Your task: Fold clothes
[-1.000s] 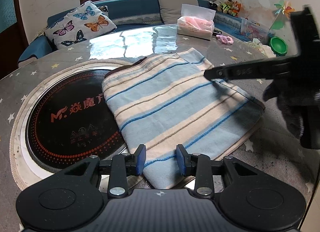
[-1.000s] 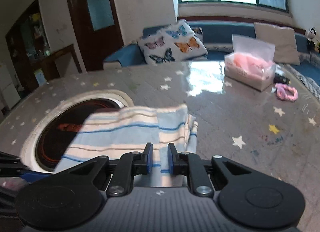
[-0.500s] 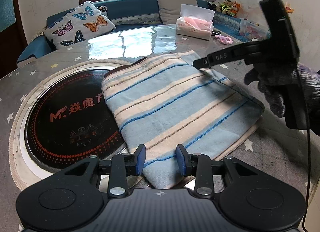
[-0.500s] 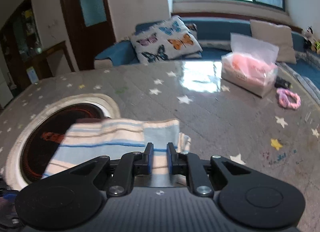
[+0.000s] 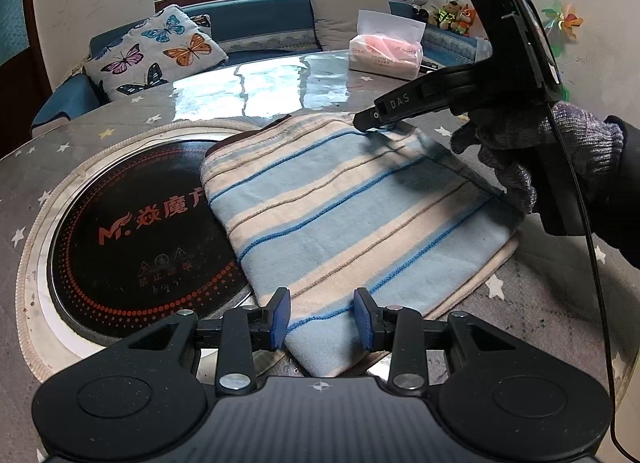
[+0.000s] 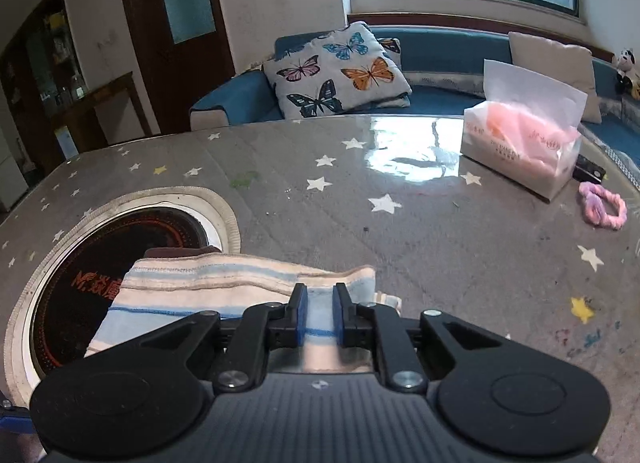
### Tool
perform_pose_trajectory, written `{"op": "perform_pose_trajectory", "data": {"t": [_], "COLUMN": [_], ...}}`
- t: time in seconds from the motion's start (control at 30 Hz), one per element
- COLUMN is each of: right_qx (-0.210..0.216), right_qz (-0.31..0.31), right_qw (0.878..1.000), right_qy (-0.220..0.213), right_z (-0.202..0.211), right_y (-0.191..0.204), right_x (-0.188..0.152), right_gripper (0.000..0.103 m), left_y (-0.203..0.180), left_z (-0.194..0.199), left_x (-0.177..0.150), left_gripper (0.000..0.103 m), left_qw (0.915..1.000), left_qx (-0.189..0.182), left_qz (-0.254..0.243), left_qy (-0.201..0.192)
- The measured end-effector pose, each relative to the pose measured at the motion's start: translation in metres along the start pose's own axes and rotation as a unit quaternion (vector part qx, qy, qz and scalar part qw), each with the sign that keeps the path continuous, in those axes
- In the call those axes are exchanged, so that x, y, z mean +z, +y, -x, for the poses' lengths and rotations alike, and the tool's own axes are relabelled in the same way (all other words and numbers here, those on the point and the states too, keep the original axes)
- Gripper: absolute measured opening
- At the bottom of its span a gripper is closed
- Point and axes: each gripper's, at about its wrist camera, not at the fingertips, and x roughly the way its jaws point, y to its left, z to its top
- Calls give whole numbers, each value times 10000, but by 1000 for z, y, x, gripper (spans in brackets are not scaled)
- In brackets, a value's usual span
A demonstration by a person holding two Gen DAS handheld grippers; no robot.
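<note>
A folded blue, cream and tan striped cloth lies flat on the grey star-patterned table, partly over a round black cooktop. My left gripper is open and empty, its blue pads on either side of the cloth's near corner. My right gripper is open with a narrow gap, its tips low over the cloth's far edge. In the left wrist view the right gripper reaches in from the right, held by a gloved hand.
The round black cooktop is set into the table on the left. A pink tissue pack and a pink hair tie lie at the far right. A butterfly cushion sits on the blue bench behind the table.
My right gripper has swung from the cloth's right side to its far edge and come lower. My left gripper and the cloth have not moved.
</note>
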Motion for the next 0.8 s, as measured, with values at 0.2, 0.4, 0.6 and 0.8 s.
{"op": "perform_pose_trajectory", "data": {"t": [0.2, 0.4, 0.6, 0.8], "right_qx": [-15, 127, 278, 187], "right_qz": [-8, 130, 36, -53], "right_qw": [10000, 9997, 9994, 9998], "right_qy": [-94, -161, -180, -86], "right_z": [13, 31, 43, 44], "right_y": [1, 7, 10, 3], "right_x": [0, -11, -24, -35], "right_gripper": [15, 15, 15, 15], "left_y": [7, 21, 36, 39], "left_z": [2, -5, -29, -30], "left_x": [8, 27, 39, 37], "left_gripper": [39, 39, 39, 39], "left_qw": [9998, 9985, 9967, 9966], "left_qx": [-82, -17, 107, 173], "left_qz": [191, 530, 799, 804], "left_qy": [28, -105, -4, 33]}}
